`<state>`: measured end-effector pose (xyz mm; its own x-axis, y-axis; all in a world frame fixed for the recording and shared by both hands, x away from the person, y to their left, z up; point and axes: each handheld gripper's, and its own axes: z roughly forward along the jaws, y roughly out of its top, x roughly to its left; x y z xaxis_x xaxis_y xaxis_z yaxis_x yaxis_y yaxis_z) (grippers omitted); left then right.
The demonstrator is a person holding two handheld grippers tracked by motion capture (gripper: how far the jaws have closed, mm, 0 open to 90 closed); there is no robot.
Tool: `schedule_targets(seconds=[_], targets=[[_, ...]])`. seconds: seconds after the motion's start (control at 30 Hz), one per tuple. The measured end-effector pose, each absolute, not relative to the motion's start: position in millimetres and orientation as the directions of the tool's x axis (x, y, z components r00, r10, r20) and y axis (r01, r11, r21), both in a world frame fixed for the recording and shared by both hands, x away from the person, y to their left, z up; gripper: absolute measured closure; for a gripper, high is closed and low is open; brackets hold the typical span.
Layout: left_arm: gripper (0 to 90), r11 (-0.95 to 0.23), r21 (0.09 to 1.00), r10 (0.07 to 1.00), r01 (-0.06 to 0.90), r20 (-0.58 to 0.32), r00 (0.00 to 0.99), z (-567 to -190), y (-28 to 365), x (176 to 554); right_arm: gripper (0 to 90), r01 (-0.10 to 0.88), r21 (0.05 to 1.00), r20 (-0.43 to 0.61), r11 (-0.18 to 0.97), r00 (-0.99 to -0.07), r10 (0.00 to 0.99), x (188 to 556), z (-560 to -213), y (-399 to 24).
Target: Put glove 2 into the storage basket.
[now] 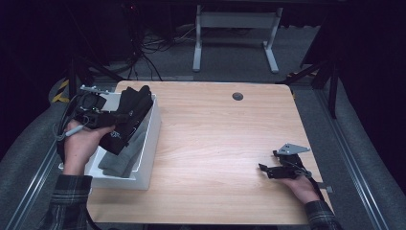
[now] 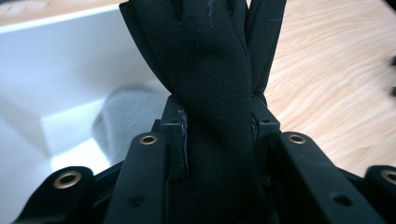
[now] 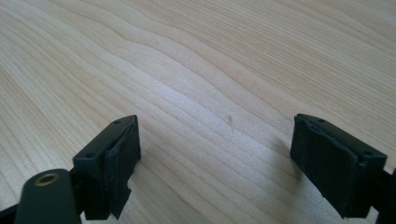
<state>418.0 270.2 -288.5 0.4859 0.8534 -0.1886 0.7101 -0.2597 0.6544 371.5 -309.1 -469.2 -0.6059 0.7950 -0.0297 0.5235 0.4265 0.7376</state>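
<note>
left gripper (image 2: 217, 140), nearest, jaws closed on one black glove (image 2: 210, 70), its long axis running away along the jaws, held above the white bin (image 1: 152, 139) at the surface's (image 1: 215, 143) left edge. one grey garment (image 1: 122, 155) lies inside. right gripper (image 3: 217, 154), well apart, rests wide open, holding nothing.

Black glove (image 1: 128, 117) hangs limp, clamped above white bin (image 1: 149, 143).

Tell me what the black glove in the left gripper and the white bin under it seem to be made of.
Black glove: probably a stretchy knit or neoprene-like fabric, matte, with fine weave and lint specks. White rectangular bin: likely plastic, with smooth, evenly lit walls; coated board is also possible.
</note>
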Motion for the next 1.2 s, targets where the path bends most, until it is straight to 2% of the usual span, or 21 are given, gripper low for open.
schedule_targets(seconds=[0.43,0.67,0.9,0.97,1.1,1.13,1.2], targets=[[67.2,-0.213,0.567,0.887,0.796,-0.229,0.401,-344,283,431,16.3,0.525,0.738,-0.030,0.424,-0.602,0.798,372,-469,-309],[66.8,-0.217,0.504,0.910,0.836,-0.206,0.360,-376,283,439,16.3,0.527,0.737,-0.031,0.424,-0.599,0.800,372,-469,-309],[65.1,-0.212,0.494,0.920,0.843,-0.189,0.342,-388,284,441,16.3,0.527,0.737,-0.031,0.422,-0.598,0.801,372,-469,-309],[61.2,-0.209,0.500,0.923,0.840,-0.182,0.338,-387,284,440,16.3,0.527,0.738,-0.031,0.422,-0.599,0.800,372,-469,-309],[45.7,-0.209,0.511,0.929,0.834,-0.162,0.332,-383,284,441,16.3,0.527,0.738,-0.030,0.422,-0.598,0.801,372,-469,-309],[45.7,-0.210,0.516,0.932,0.830,-0.150,0.329,-382,284,441,16.3,0.527,0.737,-0.032,0.423,-0.598,0.801,372,-469,-309],[36.3,-0.210,0.518,0.936,0.829,-0.138,0.324,-380,283,442,16.3,0.527,0.737,-0.031,0.422,-0.599,0.800,372,-469,-309]])
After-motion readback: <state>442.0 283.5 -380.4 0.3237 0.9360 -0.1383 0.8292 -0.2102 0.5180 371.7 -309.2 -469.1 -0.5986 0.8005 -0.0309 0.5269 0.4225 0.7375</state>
